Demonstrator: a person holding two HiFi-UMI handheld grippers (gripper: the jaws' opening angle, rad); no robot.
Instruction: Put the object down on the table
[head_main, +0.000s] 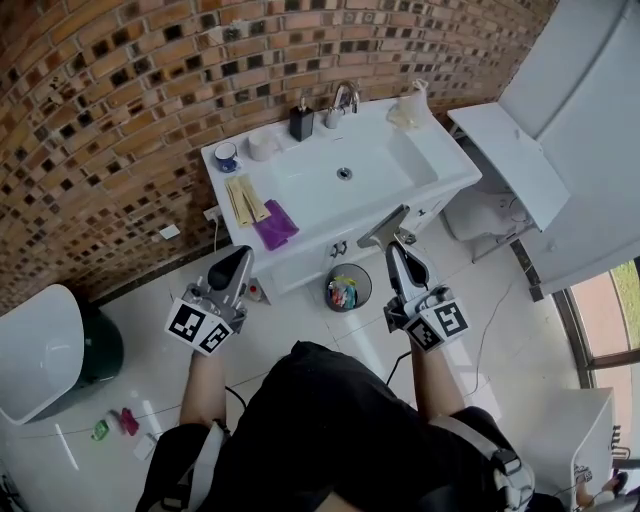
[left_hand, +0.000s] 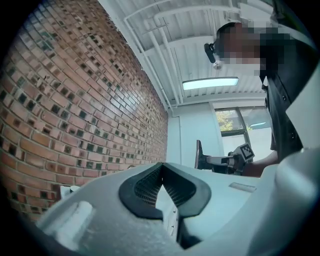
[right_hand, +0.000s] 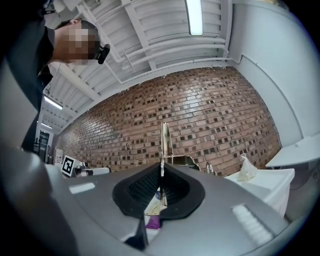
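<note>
Brick wall from 9 to 1 o'clock, with a white washbasin against it at 12. Pale glossy floor below; window at 4 o'clock. Strip light on white ceiling.

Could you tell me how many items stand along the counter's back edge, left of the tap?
3: a blue cup at the left, a white container beside it, a dark pump bottle next to the tap. None looks hidden.

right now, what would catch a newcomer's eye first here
The right hand-held gripper is shut on a flat grey metal scraper, held in the air before the white washbasin counter. A purple cloth lies on that counter's left side, and a brown brick wall fills the background.
</note>
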